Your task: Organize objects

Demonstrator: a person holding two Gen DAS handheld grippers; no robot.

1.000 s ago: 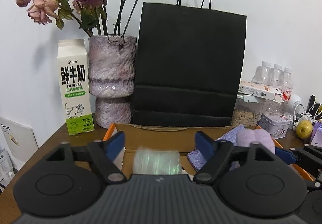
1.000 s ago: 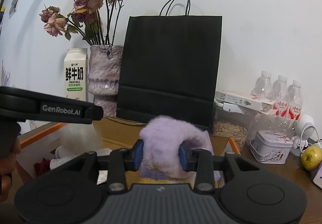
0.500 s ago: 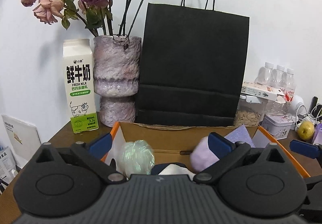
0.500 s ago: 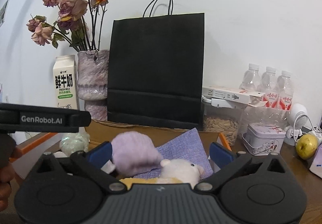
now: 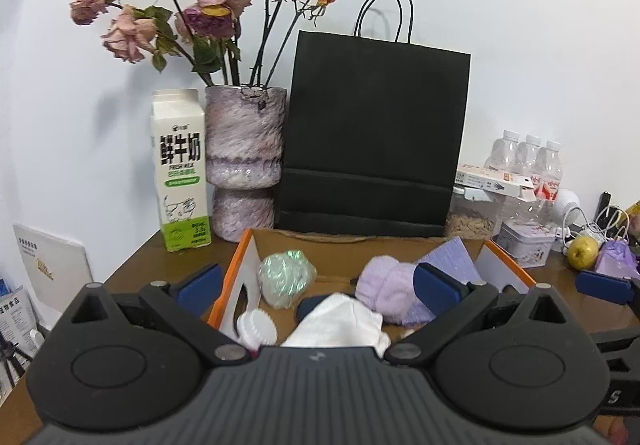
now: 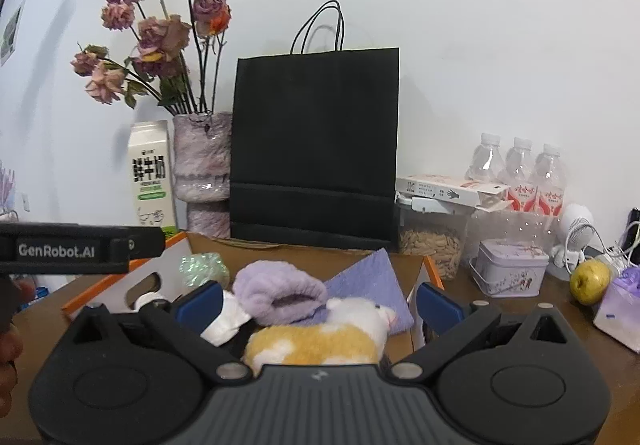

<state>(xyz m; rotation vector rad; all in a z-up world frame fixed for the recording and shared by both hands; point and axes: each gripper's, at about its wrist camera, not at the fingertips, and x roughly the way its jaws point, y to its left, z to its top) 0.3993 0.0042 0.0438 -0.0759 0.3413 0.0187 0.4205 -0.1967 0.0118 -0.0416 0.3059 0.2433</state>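
Cardboard box (image 5: 500, 265) at 12 o'clock on the bench (image 5: 168, 265) already holds items; a drop looks done, next move means picking another loose object. Inside: one plush toy (image 6: 320, 341), one purple cloth (image 6: 368, 285), one lilac fuzzy piece (image 6: 276, 293), one iridescent ball (image 5: 286, 277). Left gripper (image 5: 316, 285) and right gripper (image 6: 318, 301) both spread wide, empty.

left gripper (image 5: 316, 283): matte black ribbed body, two round discs, silver screws at the finger joints, blue pads (image 5: 434, 287). right gripper (image 6: 318, 299) looks the same, and left of it a black bar printed "genrobot.ai" in white, with bare skin of a hand (image 6: 8, 361) beneath.
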